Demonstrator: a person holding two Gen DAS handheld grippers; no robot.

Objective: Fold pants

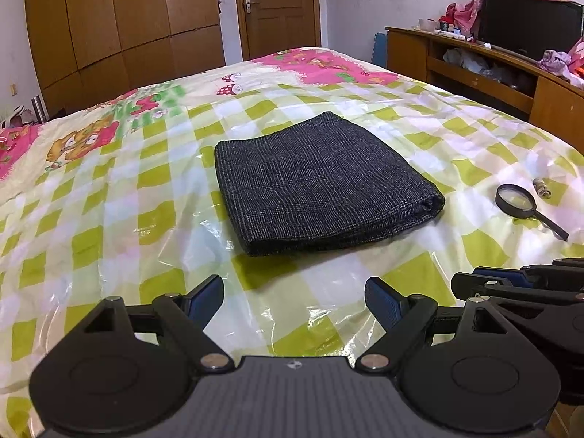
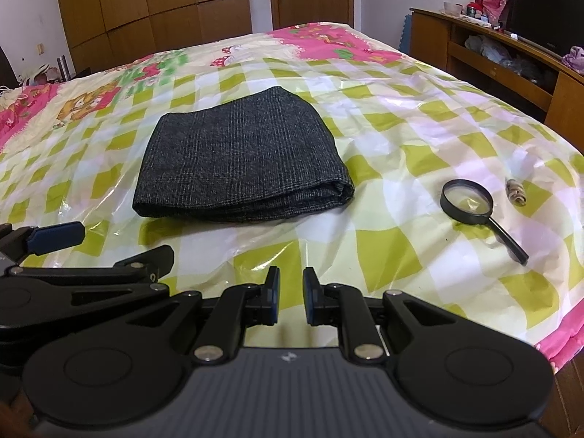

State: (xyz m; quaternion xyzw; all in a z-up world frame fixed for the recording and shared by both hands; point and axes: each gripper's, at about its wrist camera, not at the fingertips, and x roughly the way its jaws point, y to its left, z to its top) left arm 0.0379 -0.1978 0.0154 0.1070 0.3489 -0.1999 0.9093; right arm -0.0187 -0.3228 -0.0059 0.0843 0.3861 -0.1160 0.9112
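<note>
The dark grey pants lie folded into a compact rectangle on the bed; they also show in the right wrist view. My left gripper is open wide and empty, held back from the near edge of the pants. My right gripper is open by a narrow gap and empty, also short of the pants. The right gripper shows at the right edge of the left wrist view; the left gripper shows at the left of the right wrist view.
A plastic-covered checkered bedspread covers the bed. A magnifying glass and a small cylindrical object lie to the right of the pants. A wooden TV cabinet stands right, wardrobes and a door behind.
</note>
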